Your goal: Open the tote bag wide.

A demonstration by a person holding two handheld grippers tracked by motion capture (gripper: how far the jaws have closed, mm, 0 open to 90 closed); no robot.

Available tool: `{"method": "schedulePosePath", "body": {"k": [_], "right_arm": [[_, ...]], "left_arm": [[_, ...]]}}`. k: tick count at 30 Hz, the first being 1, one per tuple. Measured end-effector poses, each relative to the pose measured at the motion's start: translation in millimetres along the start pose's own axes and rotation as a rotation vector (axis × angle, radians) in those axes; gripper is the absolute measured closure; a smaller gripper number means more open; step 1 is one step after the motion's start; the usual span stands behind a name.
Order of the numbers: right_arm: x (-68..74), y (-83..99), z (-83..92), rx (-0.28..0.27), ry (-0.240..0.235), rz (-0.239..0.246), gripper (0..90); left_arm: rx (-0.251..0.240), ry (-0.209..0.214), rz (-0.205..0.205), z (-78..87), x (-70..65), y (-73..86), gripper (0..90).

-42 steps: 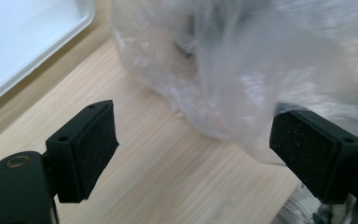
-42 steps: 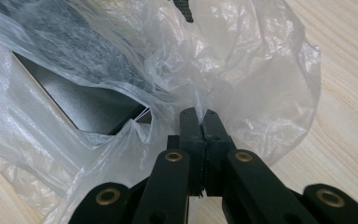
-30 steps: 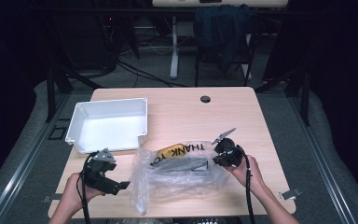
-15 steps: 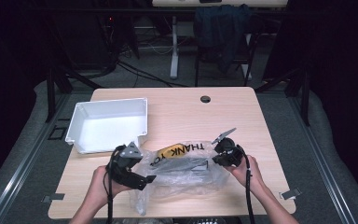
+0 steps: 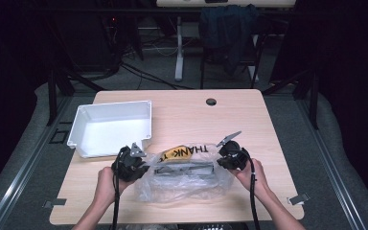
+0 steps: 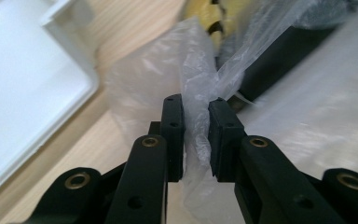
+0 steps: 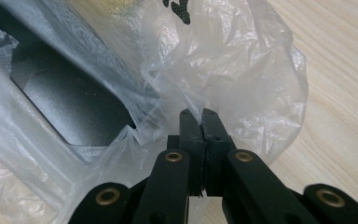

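A clear plastic bag (image 5: 187, 181) with a yellow "THANK" print (image 5: 177, 153) lies on the front of the wooden table, with a flat black object (image 5: 184, 168) inside. At the bag's left end, my left gripper (image 5: 141, 168) has just been closing. In the left gripper view, bunched film (image 6: 196, 135) fills the narrow gap of that gripper (image 6: 196, 105), and both pads touch it. My right gripper (image 5: 220, 160) holds the bag's right end. In the right gripper view this gripper (image 7: 198, 114) is shut on a pinch of the bag (image 7: 242, 70) beside the black object (image 7: 74, 107).
A white empty tray (image 5: 112, 106) stands on the table's left, just behind my left hand, and its rim (image 6: 70, 28) shows in the left gripper view. A cable hole (image 5: 211, 101) sits near the table's far edge. Dark stands and a chair (image 5: 227, 28) are beyond.
My left hand moved right from the table's front left to the bag's left end, and its jaws went from wide apart to closed on the film. The right gripper stayed put.
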State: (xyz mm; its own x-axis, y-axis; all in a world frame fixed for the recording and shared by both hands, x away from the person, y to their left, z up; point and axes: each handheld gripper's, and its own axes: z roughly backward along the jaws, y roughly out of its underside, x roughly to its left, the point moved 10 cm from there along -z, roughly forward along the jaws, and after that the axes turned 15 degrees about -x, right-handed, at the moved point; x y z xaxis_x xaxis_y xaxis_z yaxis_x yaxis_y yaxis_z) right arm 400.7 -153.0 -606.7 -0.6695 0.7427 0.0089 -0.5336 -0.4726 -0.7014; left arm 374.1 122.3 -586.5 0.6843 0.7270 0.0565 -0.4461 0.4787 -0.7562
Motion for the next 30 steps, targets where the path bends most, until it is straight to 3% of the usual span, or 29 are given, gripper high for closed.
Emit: {"method": "schedulePosePath", "body": {"k": [4,9,12,16,19,25,30], "right_arm": [[-1.4,0.6,-2.9,0.008,0.016,0.045,89.3],[-6.7,3.7,-7.1,0.014,0.072,0.065,89.4],[-9.0,10.8,-10.6,0.060,0.075,0.093,89.4],[-5.0,17.7,-12.4,0.113,0.047,0.103,89.4],[-5.8,19.4,-13.1,0.119,0.043,0.107,88.6],[-14.0,21.9,-12.3,0.136,0.085,0.130,77.0],[-17.3,12.5,0.4,0.080,0.066,0.075,53.2]], "left_arm": [[0.010,-0.022,0.035,-13.6,11.3,2.4,80.1],[0.036,-0.038,0.026,-26.3,14.7,4.7,81.6],[0.068,-0.033,0.015,-32.4,13.4,8.9,82.2],[0.121,0.027,0.019,-34.3,5.0,20.3,83.8],[0.167,0.072,0.010,-34.8,-4.8,30.9,84.3],[0.217,0.112,-0.034,-31.6,-23.3,43.3,84.5],[0.212,0.118,-0.016,-27.4,-23.3,44.3,83.6]]}}
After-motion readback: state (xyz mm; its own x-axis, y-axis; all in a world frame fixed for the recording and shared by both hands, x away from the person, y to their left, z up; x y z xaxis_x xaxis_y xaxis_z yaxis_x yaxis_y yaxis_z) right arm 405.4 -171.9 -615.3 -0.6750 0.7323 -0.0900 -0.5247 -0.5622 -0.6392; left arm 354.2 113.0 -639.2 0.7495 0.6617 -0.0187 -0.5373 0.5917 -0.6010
